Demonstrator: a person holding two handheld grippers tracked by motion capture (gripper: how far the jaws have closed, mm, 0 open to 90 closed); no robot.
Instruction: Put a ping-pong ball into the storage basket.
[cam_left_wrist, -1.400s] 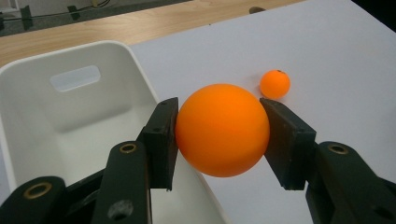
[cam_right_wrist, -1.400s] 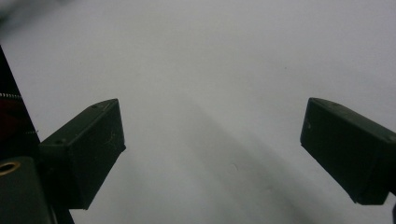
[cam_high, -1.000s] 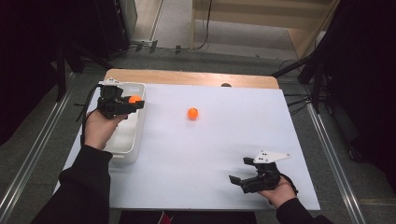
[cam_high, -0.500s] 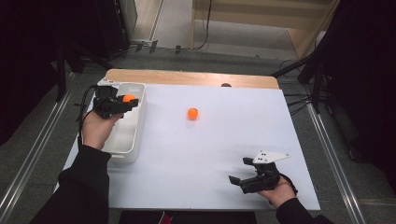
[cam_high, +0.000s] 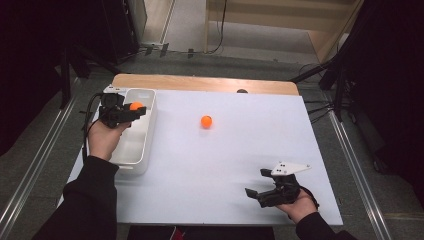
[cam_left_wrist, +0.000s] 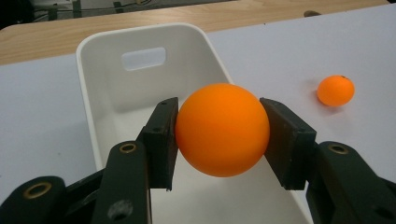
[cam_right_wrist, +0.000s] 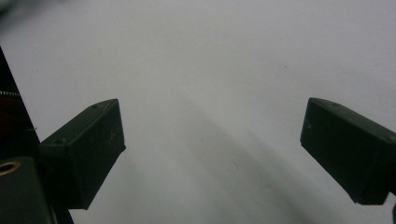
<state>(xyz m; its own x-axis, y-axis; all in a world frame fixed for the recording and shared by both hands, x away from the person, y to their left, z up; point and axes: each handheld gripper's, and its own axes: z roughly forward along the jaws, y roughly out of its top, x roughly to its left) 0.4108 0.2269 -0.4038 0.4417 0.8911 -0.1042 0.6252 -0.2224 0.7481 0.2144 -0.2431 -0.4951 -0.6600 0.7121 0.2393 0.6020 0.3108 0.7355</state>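
Hidden or cut off: in the left gripper view the near end of the white bin (cam_left_wrist: 140, 79) runs off the bottom edge behind the jaws, and part of its floor sits behind the held ball (cam_left_wrist: 222, 129). In the high view that ball (cam_high: 136, 106) is a small orange spot, half covered by the left gripper (cam_high: 131, 113). The person's arms are cut at the bottom edge.
Held ball: plain orange, smooth and round, with a soft shine on top.
Where it is: in the air over the bin, toward its far end near the handle slot, not touching the floor.
Left gripper jaws: closed on the ball, one black pad pressed to each side of it.
Right gripper (cam_high: 257, 192): low over the bare white table (cam_high: 240, 150) at its near right corner, well apart from both balls; jaws wide, nothing between them.
Second ball (cam_high: 206, 121): orange too, lying loose on the table between bin and right gripper, nearer the far edge.
Left gripper view adds: the pads' contact, the handle slot, and a small dark mark on top of the second ball (cam_left_wrist: 335, 90).
Right gripper view adds: the two spread pads (cam_right_wrist: 88, 144) over blurred white table (cam_right_wrist: 210, 70).
High view adds: the whole layout, with the bin along the table's left edge.
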